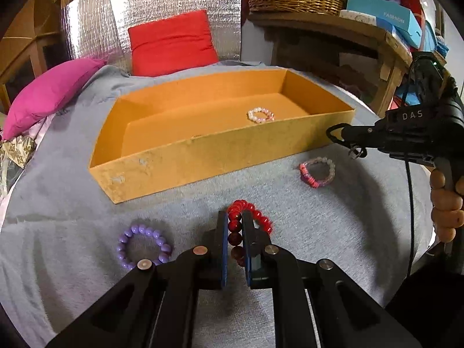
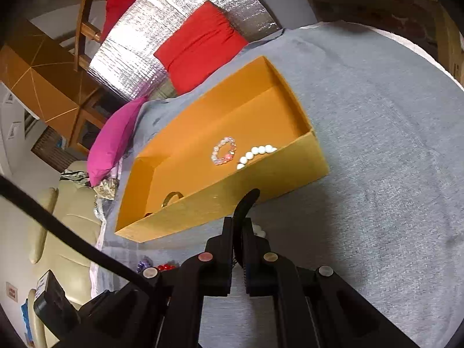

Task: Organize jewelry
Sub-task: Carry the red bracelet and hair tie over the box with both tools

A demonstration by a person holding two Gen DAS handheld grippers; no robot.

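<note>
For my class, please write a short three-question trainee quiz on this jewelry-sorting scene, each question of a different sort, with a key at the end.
1. True or false: the left gripper is shut on the red bead bracelet.
2. Which bracelet lies on the grey cloth just left of the left gripper's fingers? A) white B) purple C) green
3. Fill in: the pale pink bracelet and the white bead bracelet lie inside the ____ box.

Key: 1 true; 2 B, the purple bracelet; 3 orange.
</note>
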